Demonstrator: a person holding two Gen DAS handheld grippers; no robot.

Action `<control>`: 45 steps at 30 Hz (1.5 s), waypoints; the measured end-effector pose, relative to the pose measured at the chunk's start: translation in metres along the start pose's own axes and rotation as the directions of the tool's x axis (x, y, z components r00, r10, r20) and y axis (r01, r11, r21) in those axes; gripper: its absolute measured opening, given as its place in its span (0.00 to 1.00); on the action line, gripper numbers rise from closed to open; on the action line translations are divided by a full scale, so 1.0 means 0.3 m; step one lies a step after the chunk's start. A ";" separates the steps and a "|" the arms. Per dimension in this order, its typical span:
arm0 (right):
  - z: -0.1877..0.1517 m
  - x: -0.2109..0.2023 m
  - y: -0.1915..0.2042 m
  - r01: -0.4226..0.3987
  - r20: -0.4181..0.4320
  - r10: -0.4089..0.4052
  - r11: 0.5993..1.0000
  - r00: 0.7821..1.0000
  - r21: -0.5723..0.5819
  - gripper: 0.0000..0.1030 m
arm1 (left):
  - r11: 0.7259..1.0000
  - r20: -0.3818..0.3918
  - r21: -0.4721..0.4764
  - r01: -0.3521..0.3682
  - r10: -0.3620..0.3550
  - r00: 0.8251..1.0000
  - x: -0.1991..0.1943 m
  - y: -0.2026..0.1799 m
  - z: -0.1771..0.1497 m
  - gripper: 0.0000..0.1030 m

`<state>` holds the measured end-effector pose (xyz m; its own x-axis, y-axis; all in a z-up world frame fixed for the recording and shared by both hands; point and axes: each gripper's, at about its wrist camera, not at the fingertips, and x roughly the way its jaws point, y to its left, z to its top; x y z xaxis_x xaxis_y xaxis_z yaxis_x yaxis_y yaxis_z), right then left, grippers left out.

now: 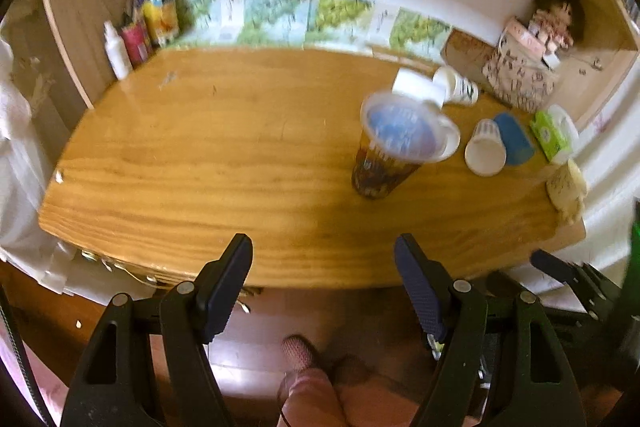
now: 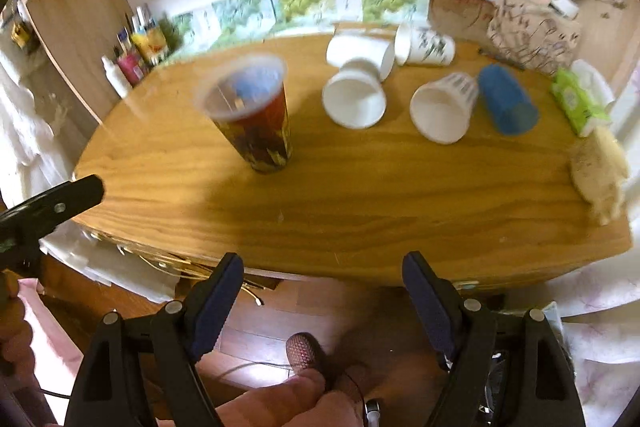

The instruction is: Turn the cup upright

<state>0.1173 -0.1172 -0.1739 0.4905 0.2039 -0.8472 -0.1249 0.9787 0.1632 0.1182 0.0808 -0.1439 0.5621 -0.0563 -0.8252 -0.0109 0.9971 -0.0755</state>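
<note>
A dark printed cup [image 1: 384, 155] with a clear rim stands upright on the wooden table [image 1: 200, 155]; it also shows in the right wrist view [image 2: 256, 119]. Behind it lie several cups on their sides: white ones [image 2: 356, 99] [image 2: 444, 111] [image 2: 424, 47] and a blue one [image 2: 506, 99]. My left gripper [image 1: 324, 267] is open and empty, over the table's front edge, short of the upright cup. My right gripper [image 2: 322, 287] is open and empty, also at the front edge.
Bottles and tubes [image 1: 140, 27] stand at the back left. A doll and a patterned bag [image 1: 528, 67] sit at the back right. A green tissue pack [image 2: 580, 103] and a fluffy toy [image 2: 600, 175] lie at the right edge. The floor and the person's feet [image 2: 308, 351] are below.
</note>
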 end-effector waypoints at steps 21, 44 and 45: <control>0.008 -0.539 -0.057 -0.014 0.343 0.028 0.999 0.939 -0.044 0.85 | 0.986 0.396 -0.079 -0.144 0.164 0.903 -0.490 -0.226 -0.053 1.00; -0.151 -0.712 -0.246 0.010 0.535 -0.048 0.997 0.843 0.075 1.00 | 0.985 0.544 -0.024 -0.172 0.157 0.824 -0.616 -0.438 -0.189 1.00; -0.152 -0.715 -0.249 0.011 0.541 -0.048 0.997 0.839 0.072 1.00 | 0.984 0.546 -0.023 -0.175 0.159 0.822 -0.617 -0.443 -0.190 1.00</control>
<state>-0.0178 -0.2352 -0.0273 0.8847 0.1380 -0.4454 -0.0571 0.9801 0.1903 -0.0316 -0.0442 -0.0132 0.9123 0.1402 -0.3849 -0.1280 0.9901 0.0573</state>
